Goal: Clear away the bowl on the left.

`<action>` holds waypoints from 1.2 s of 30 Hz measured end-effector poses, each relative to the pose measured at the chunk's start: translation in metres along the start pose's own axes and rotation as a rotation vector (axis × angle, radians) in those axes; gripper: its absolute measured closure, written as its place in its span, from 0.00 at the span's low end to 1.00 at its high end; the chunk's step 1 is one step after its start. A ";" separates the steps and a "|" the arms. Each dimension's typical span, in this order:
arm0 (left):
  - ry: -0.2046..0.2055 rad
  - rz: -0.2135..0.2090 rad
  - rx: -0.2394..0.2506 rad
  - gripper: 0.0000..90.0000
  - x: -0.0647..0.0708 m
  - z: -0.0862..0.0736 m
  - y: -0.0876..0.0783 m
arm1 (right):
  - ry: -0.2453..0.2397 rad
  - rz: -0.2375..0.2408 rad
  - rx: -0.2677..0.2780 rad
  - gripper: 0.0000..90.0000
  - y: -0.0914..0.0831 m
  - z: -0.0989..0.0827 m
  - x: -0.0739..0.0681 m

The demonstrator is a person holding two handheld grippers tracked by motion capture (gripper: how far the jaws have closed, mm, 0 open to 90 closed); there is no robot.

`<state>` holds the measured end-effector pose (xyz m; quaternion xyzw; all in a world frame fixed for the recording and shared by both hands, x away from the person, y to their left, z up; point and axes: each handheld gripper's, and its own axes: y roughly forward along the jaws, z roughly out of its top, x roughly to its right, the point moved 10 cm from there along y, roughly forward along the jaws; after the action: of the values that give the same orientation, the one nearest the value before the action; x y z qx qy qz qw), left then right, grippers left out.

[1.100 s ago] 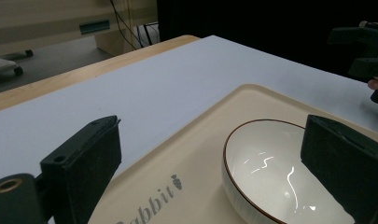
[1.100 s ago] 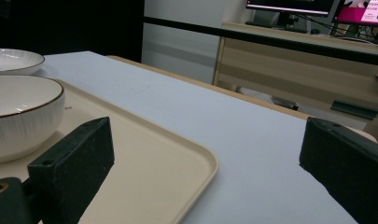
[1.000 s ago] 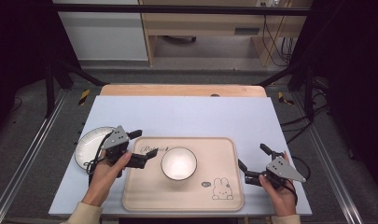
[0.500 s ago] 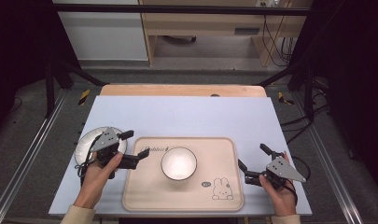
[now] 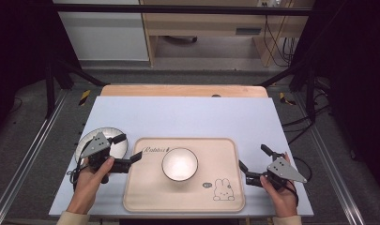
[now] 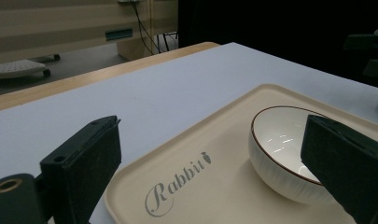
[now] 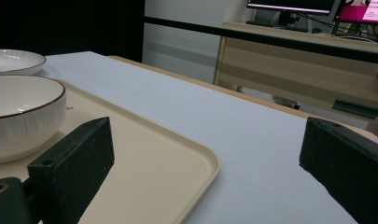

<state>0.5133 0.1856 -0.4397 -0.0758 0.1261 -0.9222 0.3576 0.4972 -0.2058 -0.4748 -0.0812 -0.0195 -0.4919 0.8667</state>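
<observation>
A white bowl [image 5: 179,163] with a thin brown rim stands upright in the middle of a cream tray [image 5: 227,154] printed with "Rabbit" and a bunny. My left gripper [image 5: 130,146] is open at the tray's left edge, apart from the bowl, its far jaw over a white plate [image 5: 91,138]. In the left gripper view the bowl [image 6: 282,149] sits to the right on the tray [image 6: 224,200], between the wide-open jaws. My right gripper [image 5: 253,157] is open just off the tray's right edge, with nothing in it. Its view shows the bowl [image 7: 23,116] and the plate [image 7: 14,60] at far left.
The tray lies on a pale blue mat [image 5: 192,117] that covers a wooden table [image 5: 183,90]. Black frame legs [image 5: 51,79] stand left and right of the table. A wooden desk [image 7: 294,60] is behind.
My left gripper has drawn back leftward from the bowl to the tray's left edge, over the plate. The bowl stays on the tray. The right gripper has not moved.
</observation>
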 end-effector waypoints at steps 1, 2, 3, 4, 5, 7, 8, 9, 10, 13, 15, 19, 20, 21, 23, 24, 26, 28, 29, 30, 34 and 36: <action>-0.002 0.004 0.004 0.06 -0.001 -0.001 -0.002 | 0.000 0.000 0.000 0.04 0.000 0.000 0.000; -0.001 0.005 0.006 0.06 -0.002 -0.001 -0.003 | 0.002 0.001 -0.001 0.04 0.000 0.000 0.000; -0.003 0.009 0.007 0.06 -0.003 -0.002 -0.004 | 0.002 0.001 -0.001 0.04 0.000 0.000 0.000; -0.006 0.012 0.008 0.06 -0.004 -0.002 -0.005 | 0.001 0.001 -0.001 0.04 0.000 0.000 0.000; -0.006 0.017 0.010 0.06 -0.005 -0.002 -0.007 | 0.002 0.001 -0.001 0.04 0.000 0.000 0.000; -0.004 0.022 0.016 0.06 -0.007 -0.002 -0.009 | 0.003 0.000 0.001 0.04 0.000 0.000 0.000; -0.005 0.023 0.017 0.06 -0.007 -0.002 -0.010 | 0.003 0.000 0.001 0.04 0.000 0.000 0.000; -0.005 0.027 0.018 0.06 -0.008 -0.003 -0.012 | 0.003 0.000 0.001 0.04 0.000 0.000 0.000; -0.006 0.028 0.021 0.06 -0.008 -0.003 -0.013 | 0.004 0.000 0.001 0.04 0.000 0.000 0.000; -0.010 0.037 0.026 0.06 -0.010 -0.004 -0.017 | 0.003 0.001 -0.003 0.04 0.000 -0.001 0.000; -0.011 0.044 0.032 0.06 -0.013 -0.004 -0.021 | 0.003 0.001 -0.003 0.04 0.000 -0.001 0.000; -0.013 0.059 0.041 0.06 -0.016 -0.004 -0.026 | 0.003 0.000 -0.003 0.04 0.000 -0.001 0.000; -0.014 0.066 0.046 0.06 -0.018 -0.003 -0.028 | 0.003 0.000 -0.001 0.04 0.000 -0.001 0.000; -0.015 0.069 0.047 0.06 -0.019 -0.003 -0.029 | 0.003 -0.002 0.000 0.04 0.000 0.000 0.000; -0.015 0.079 0.054 0.06 -0.022 -0.004 -0.032 | -0.001 -0.004 0.003 0.04 0.000 0.000 0.001; -0.013 0.080 0.054 0.06 -0.022 -0.004 -0.033 | 0.001 -0.005 0.003 0.04 0.000 0.000 0.001; -0.013 0.082 0.055 0.06 -0.024 -0.005 -0.035 | 0.003 -0.005 0.002 0.04 0.000 0.000 0.001; -0.015 0.085 0.054 0.06 -0.025 -0.006 -0.037 | 0.002 -0.005 0.004 0.04 0.000 0.000 0.001; -0.017 0.088 0.055 0.06 -0.025 -0.007 -0.039 | 0.001 -0.005 0.004 0.04 0.000 0.000 0.001; -0.015 0.089 0.055 0.06 -0.026 -0.008 -0.039 | 0.001 -0.005 0.005 0.04 0.000 0.000 0.001; -0.019 0.098 0.054 0.06 -0.028 -0.012 -0.045 | 0.003 -0.003 0.003 0.04 -0.001 0.000 0.001; -0.026 0.102 0.056 0.06 -0.028 -0.014 -0.048 | 0.001 -0.004 0.004 0.04 0.000 0.000 0.001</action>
<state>0.5003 0.2412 -0.4408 -0.0711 0.0995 -0.9050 0.4075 0.4975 -0.2069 -0.4743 -0.0792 -0.0204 -0.4937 0.8658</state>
